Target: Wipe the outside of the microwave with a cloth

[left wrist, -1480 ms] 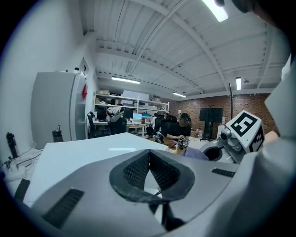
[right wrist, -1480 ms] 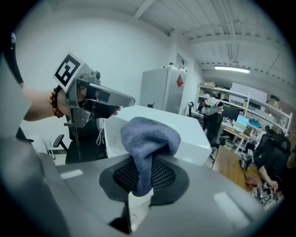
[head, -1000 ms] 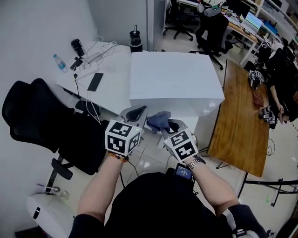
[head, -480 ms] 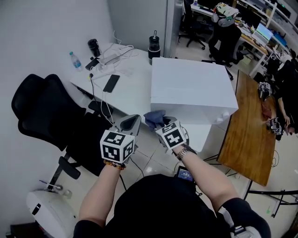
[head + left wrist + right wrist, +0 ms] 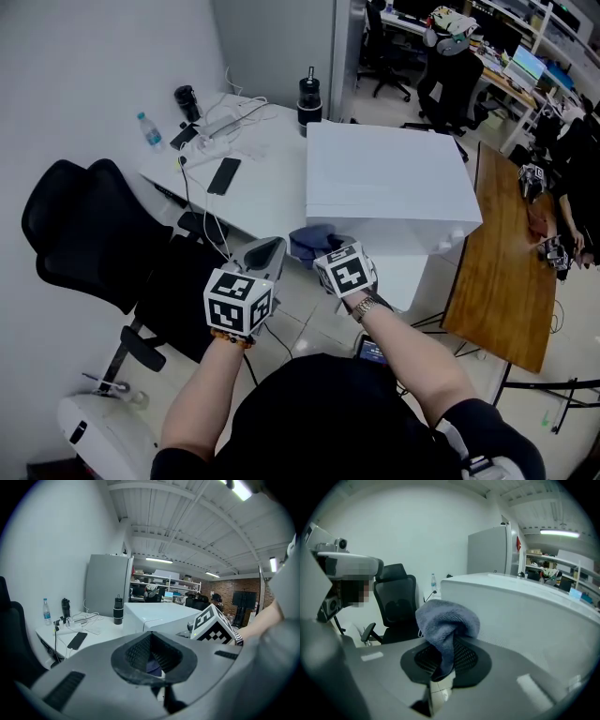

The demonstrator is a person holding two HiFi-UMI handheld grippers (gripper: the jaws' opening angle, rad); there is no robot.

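Observation:
A white box-shaped microwave point(image 5: 389, 183) stands on the desk ahead of me; its pale side point(image 5: 525, 616) fills the right of the right gripper view, and its top point(image 5: 159, 613) shows in the left gripper view. My right gripper point(image 5: 328, 251) is shut on a bunched blue-grey cloth point(image 5: 312, 240), which bulges out above the jaws point(image 5: 447, 620) close to the microwave's near lower left corner. Whether the cloth touches the wall I cannot tell. My left gripper point(image 5: 265, 251) is shut with nothing held, just left of the right one; its pads point(image 5: 151, 654) meet.
A white desk point(image 5: 248, 183) left of the microwave carries a phone point(image 5: 224, 174), cables, a water bottle point(image 5: 147, 129) and a dark flask point(image 5: 308, 95). A black office chair point(image 5: 89, 239) stands at my left. A wooden table point(image 5: 502, 272) lies at the right.
Both grippers moved in toward the microwave's near lower left corner, carrying the cloth closer to it, mostly in the first half second. Both stay shut.

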